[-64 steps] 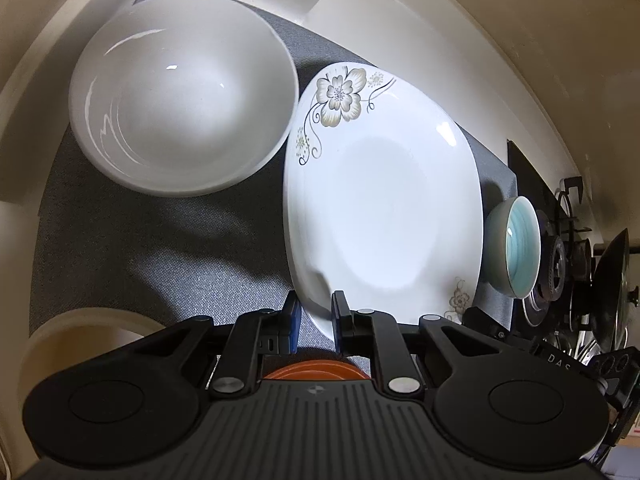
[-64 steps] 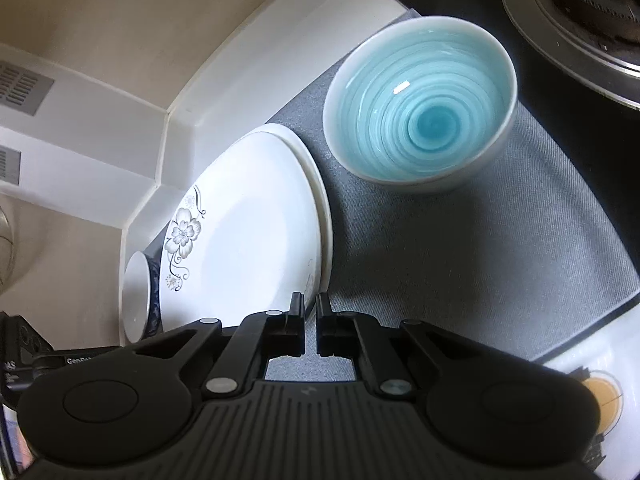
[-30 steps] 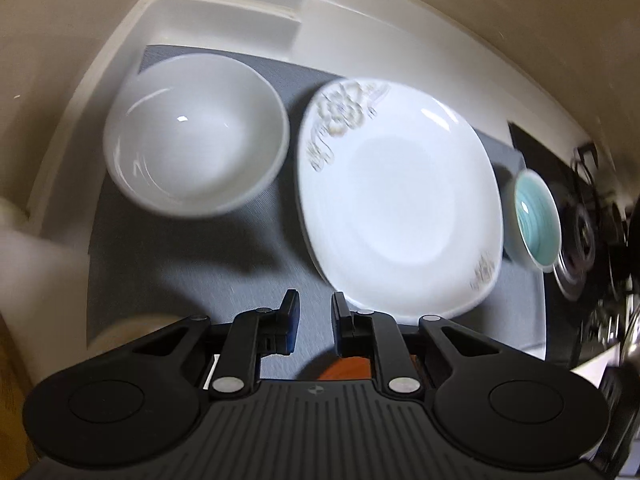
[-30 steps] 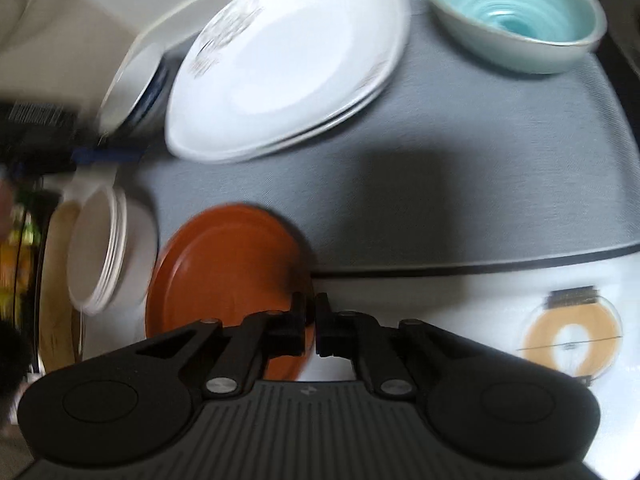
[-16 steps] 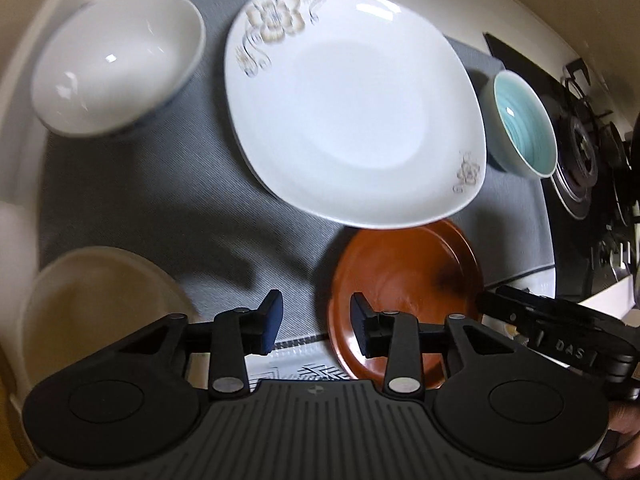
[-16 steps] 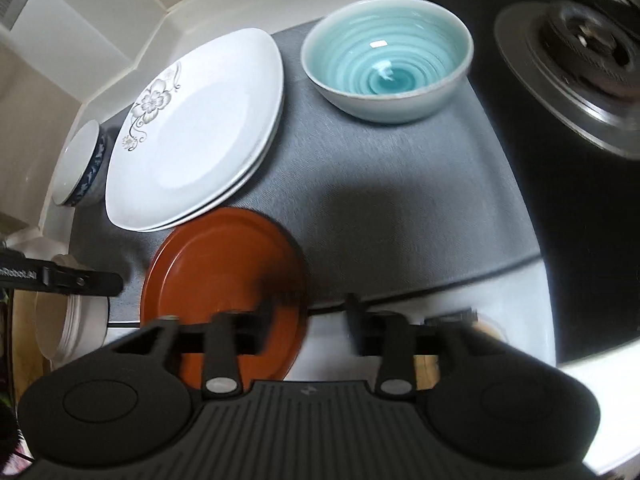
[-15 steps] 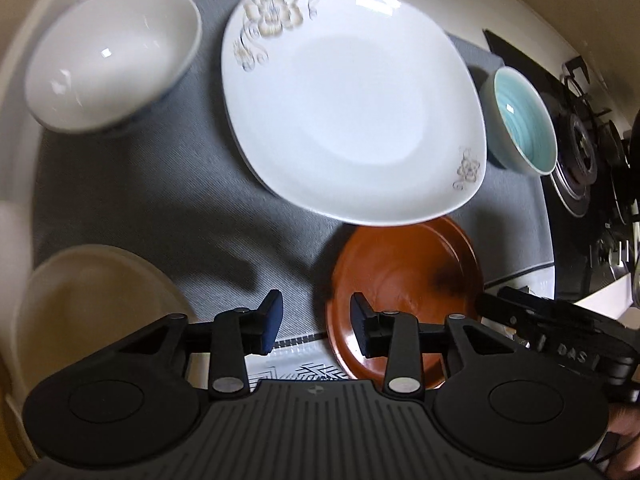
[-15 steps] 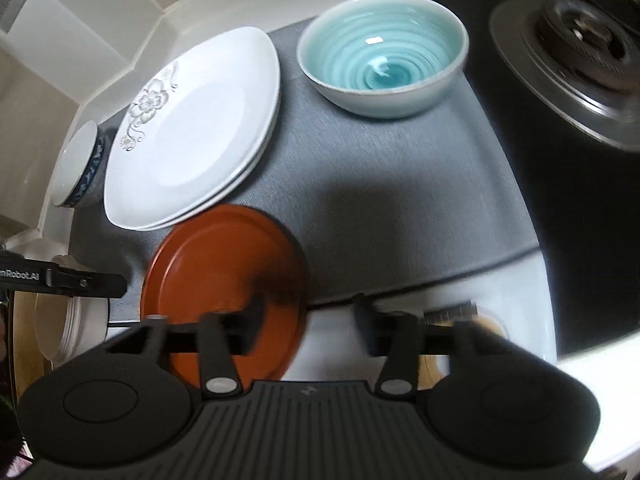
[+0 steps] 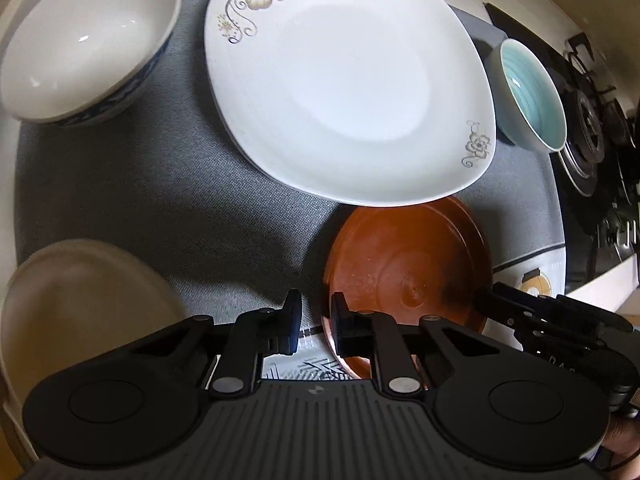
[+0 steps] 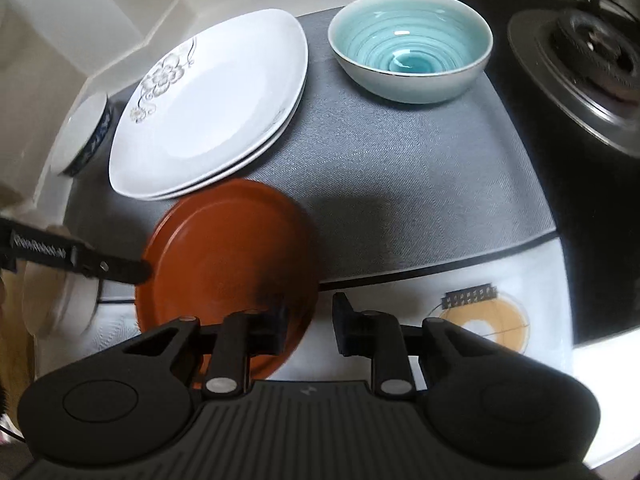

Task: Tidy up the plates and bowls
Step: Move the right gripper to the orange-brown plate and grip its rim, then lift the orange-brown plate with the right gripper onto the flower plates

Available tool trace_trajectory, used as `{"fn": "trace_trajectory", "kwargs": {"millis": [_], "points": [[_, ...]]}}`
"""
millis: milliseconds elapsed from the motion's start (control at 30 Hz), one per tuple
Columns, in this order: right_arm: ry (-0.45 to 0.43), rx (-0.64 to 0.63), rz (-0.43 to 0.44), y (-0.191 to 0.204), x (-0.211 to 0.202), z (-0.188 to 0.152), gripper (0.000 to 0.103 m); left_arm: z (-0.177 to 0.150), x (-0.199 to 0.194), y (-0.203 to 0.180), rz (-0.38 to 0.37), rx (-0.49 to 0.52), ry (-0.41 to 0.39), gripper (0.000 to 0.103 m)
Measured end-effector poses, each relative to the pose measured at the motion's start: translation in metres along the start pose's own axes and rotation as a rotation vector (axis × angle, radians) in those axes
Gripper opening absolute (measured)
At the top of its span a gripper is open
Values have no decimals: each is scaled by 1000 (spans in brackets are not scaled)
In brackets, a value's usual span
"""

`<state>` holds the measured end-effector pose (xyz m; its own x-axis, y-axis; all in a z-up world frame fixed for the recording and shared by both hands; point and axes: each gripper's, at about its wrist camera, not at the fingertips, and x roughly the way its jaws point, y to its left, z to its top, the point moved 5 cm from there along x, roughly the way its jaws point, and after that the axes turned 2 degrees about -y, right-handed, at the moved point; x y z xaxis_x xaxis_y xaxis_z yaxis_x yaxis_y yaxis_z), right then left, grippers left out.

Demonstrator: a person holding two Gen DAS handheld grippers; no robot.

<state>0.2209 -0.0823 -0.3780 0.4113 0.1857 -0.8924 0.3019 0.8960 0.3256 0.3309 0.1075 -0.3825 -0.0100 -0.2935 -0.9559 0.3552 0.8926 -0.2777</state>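
Both grippers, left gripper (image 9: pixel 313 322) and right gripper (image 10: pixel 309 322), flank the brown plate (image 9: pixel 404 268) at lower centre, jaws open and empty, positioned for a two-sided lift.

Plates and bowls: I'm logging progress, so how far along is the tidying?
Done: two white floral plates sit stacked on the mat. In hand: both grippers, left and right, open at the red-brown plate. Left: teal bowl and white bowl stand apart.
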Motion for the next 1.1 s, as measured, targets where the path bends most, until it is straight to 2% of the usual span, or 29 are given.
{"fn": "trace_trajectory", "kwargs": {"millis": [67, 167, 233, 300, 467, 533, 700, 933, 1100], "points": [[-11, 13, 43, -3, -5, 3, 27, -1, 0, -7, -5, 13, -10, 17], [0, 6, 52, -7, -1, 3, 27, -4, 18, -8, 33, 5, 35, 16], [13, 30, 66, -9, 3, 1, 27, -3, 19, -9, 12, -12, 26, 13], [8, 44, 101, -7, 5, 0, 27, -3, 22, -8, 4, -32, 35, 6], [-14, 67, 88, -5, 3, -4, 7, -3, 17, -11, 23, 0, 39, 6], [-25, 62, 96, -4, -3, -5, 7, -4, 13, -14, 23, 8, 35, 7], [-44, 63, 115, -2, -34, -4, 7, -12, -16, -23, -24, -10, 34, 7], [-128, 46, 152, 9, -88, 9, 6, -16, -66, -40, -67, -18, -58, 6], [-198, 33, 177, 26, -121, 34, 5, -12, -107, -33, -105, -49, -130, 6]]}}
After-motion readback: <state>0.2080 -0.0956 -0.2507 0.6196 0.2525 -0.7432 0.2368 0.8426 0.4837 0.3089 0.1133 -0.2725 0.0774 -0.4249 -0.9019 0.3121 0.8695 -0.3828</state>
